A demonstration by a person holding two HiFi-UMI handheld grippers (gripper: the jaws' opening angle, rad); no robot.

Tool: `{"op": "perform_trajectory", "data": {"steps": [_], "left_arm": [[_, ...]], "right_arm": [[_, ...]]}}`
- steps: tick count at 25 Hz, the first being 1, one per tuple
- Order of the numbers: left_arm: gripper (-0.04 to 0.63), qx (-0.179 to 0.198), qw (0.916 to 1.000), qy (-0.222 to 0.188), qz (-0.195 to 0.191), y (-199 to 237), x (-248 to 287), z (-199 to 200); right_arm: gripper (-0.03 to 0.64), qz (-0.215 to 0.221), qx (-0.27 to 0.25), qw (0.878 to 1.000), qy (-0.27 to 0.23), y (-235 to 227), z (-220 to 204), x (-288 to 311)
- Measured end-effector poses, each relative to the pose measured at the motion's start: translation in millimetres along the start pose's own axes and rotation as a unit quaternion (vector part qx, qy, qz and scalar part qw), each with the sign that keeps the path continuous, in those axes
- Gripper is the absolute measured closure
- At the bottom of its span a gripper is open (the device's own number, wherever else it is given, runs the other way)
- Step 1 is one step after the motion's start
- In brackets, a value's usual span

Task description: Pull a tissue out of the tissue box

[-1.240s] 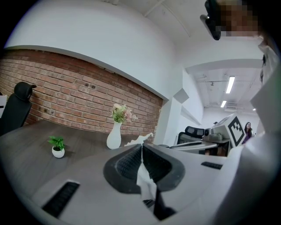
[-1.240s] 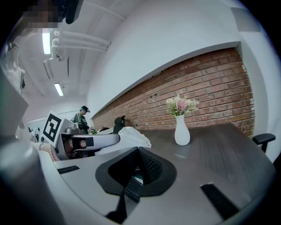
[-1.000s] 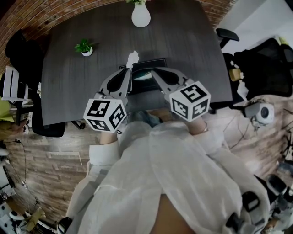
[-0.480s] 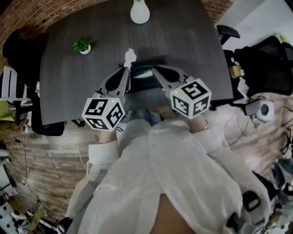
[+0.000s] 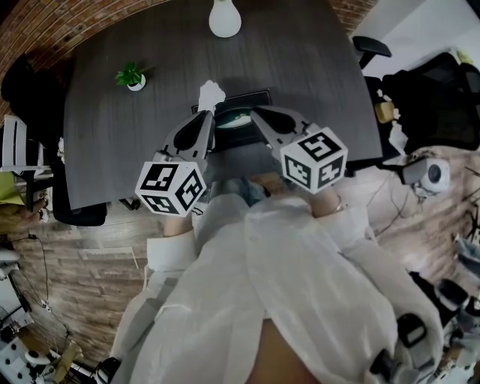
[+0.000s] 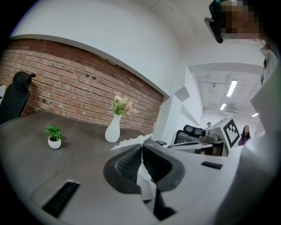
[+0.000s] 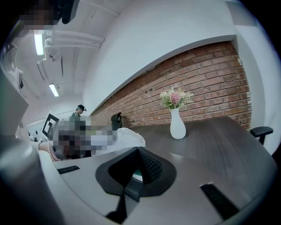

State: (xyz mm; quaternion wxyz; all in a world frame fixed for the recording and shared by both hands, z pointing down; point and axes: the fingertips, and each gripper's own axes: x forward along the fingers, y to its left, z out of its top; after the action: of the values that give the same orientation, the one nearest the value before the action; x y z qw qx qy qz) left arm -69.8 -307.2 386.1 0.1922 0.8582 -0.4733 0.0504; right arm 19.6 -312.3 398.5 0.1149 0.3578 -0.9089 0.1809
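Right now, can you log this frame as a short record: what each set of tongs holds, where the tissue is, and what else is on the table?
left tongs: closed on the white paper tissue
tissue: sticks up past the tips, by the box's far left corner; whether it is fully out cannot be told
right tongs: closed, tips at the box, no tissue in them
box: dark rectangular tissue box on the dark grey wooden table
others: white vase of flowers; small green plant in a white pot

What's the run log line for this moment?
left tongs: shut on tissue | right tongs: shut, empty, by tissue box
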Motion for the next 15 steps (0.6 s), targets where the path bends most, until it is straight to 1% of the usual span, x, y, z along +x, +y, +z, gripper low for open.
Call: {"op": "perform_trajectory", "data": {"steps": [8, 15], "left_arm": [[0.584, -0.002, 1.0, 0.001, -0.003, 1.5, -3.6, -2.6], [0.584, -0.001, 1.0, -0.004, -0.008, -1.5, -8.1, -3.7]], "right_arm": [[0.612, -0.007, 0.0, 1.0, 0.015, 2.5, -7.5, 1.9], [0.612, -0.012, -0.002, 1.0, 0.011, 7.1, -10.5, -2.6]]}}
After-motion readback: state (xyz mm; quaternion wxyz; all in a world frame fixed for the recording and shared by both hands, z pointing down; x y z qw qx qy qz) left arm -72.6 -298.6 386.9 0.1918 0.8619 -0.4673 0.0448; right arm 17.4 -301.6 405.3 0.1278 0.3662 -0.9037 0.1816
